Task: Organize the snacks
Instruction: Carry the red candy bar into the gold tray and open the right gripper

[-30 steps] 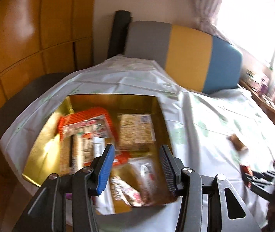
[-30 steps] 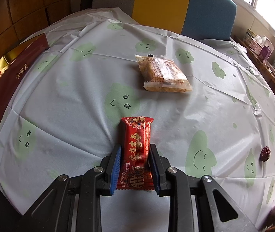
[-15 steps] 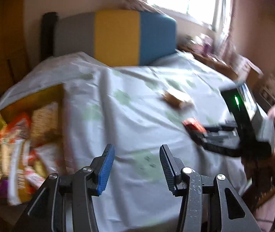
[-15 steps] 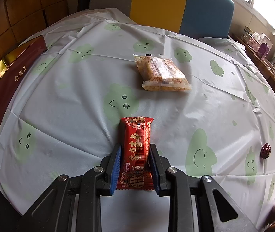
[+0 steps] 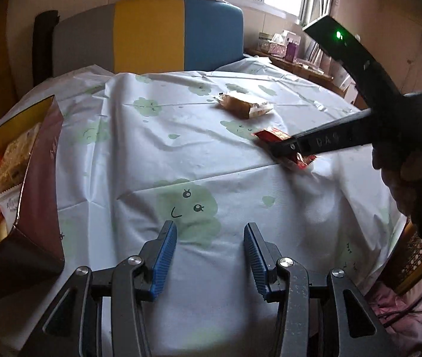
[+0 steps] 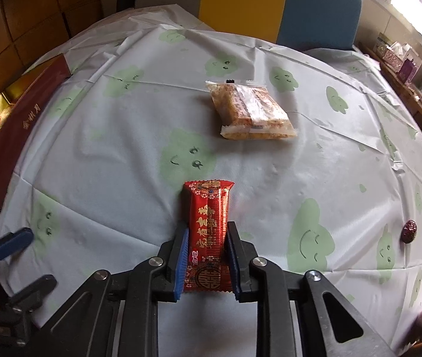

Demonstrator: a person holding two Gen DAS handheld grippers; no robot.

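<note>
My right gripper (image 6: pixel 206 232) is shut on a red snack packet (image 6: pixel 209 226) that lies low over the tablecloth; the packet also shows in the left wrist view (image 5: pixel 273 135). A clear packet of brown rice cake (image 6: pixel 249 113) lies further back on the cloth, also seen from the left wrist (image 5: pixel 243 105). My left gripper (image 5: pixel 211 232) is open and empty above the cloth near the table's front edge, and shows at the right wrist view's left edge (image 6: pixel 9 247). A dark red box (image 5: pixel 32 178) with a gold inside holds several snacks at the left.
A white tablecloth with green smiling clouds (image 6: pixel 309 238) covers the round table. A red date (image 6: pixel 408 230) lies near the right edge. A grey, yellow and blue chair back (image 5: pixel 151 35) stands behind the table. A shelf with boxes (image 5: pixel 282 44) is at the back right.
My left gripper has swung from above the snack box to the right, over the open cloth. My right gripper keeps hold of the red packet and has barely moved.
</note>
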